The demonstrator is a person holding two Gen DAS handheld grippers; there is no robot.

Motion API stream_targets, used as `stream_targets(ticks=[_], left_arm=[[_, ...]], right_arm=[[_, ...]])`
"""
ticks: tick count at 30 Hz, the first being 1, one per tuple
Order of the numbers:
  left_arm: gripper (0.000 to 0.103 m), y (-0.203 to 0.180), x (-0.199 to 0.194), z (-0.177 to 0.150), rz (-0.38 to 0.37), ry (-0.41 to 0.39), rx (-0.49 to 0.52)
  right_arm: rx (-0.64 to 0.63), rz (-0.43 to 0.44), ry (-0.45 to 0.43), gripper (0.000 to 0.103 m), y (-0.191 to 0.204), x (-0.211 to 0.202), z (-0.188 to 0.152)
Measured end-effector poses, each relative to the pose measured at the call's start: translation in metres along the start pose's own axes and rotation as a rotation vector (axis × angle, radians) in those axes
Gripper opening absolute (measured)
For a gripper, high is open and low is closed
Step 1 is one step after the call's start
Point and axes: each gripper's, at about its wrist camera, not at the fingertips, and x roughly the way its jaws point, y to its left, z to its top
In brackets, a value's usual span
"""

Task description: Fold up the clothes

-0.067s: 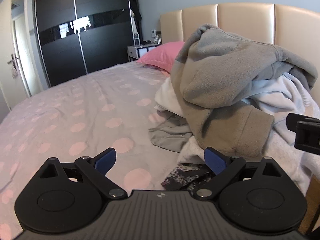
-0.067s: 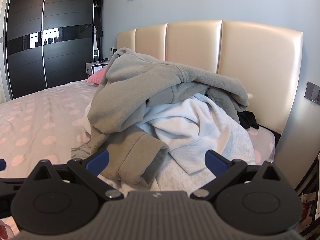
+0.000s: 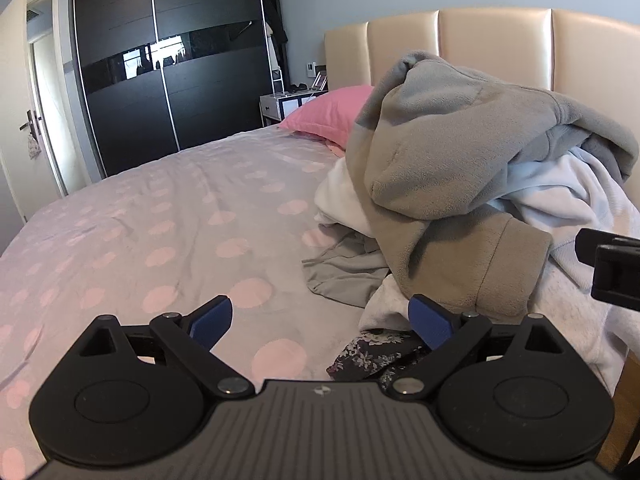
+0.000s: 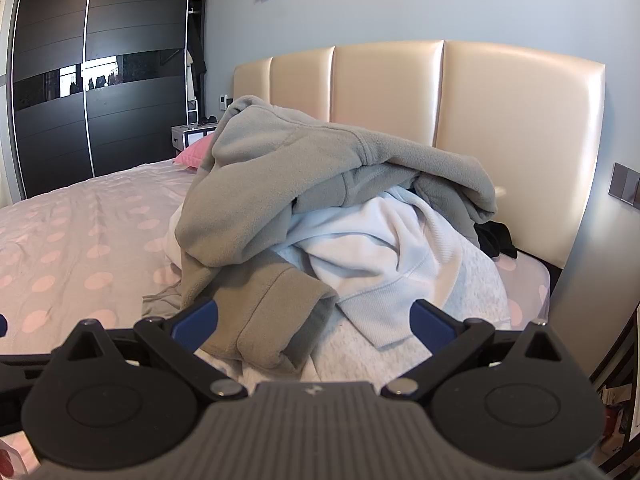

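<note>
Change: almost nothing differs from the frames a moment earlier; both views keep the same framing, the pile sits the same way, and neither gripper has closed in on it.
Meaning for the task: I judge the folding has not begun. No garment is lifted out or spread flat, so the first step, picking one piece off the heap, is still ahead.
Left gripper point(image 3: 320, 322): its fingers stand as wide as they go, with nothing between them; below lie bare bedspread and the edge of a dark floral cloth point(image 3: 376, 356).
Right gripper point(image 4: 314, 316): its fingers are also fully spread and hold nothing; the cuff of the grey fleece point(image 4: 276, 328) lies in front of the gap, not pinched.
Clothes pile point(image 3: 480, 208): heaped on the bed point(image 3: 160, 240) at the headboard point(image 4: 512, 120) end, beside the pink pillow point(image 3: 328, 114).
Top layer: a grey fleece top point(image 4: 312, 168) is draped over the heap, one sleeve hanging toward the grippers.
Under it: a pale blue sweatshirt point(image 4: 376, 248), a white garment point(image 3: 340, 196) on the left side, a light heather-grey piece point(image 4: 476, 280) at the bottom, and something black point(image 4: 494, 238) against the headboard.
Free space: the dotted bedspread to the left of the pile is flat and open, a likely place to lay a garment out.
Likely next: the fleece sleeve is nearest to both grippers and looks the easiest to take first.
Risk: the layers overlap, so pulling the fleece may drag the blue sweatshirt along.
</note>
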Motion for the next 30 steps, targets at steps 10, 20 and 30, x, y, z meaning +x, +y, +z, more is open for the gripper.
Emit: stream_targets(ticks=[10, 20, 30], left_arm=[[0.085, 0.028, 0.004, 0.007, -0.049, 0.013, -0.023], [0.085, 0.000, -0.001, 0.002, 0.017, -0.004, -0.002], [0.085, 0.001, 0.000, 0.002, 0.018, 0.004, -0.008]], right_arm=[[0.000, -0.002, -0.002, 0.103, 0.000, 0.002, -0.001], [-0.006, 0.001, 0.000, 0.103, 0.001, -0.001, -0.003], [-0.010, 0.004, 0.004, 0.103, 0.002, 0.000, -0.003]])
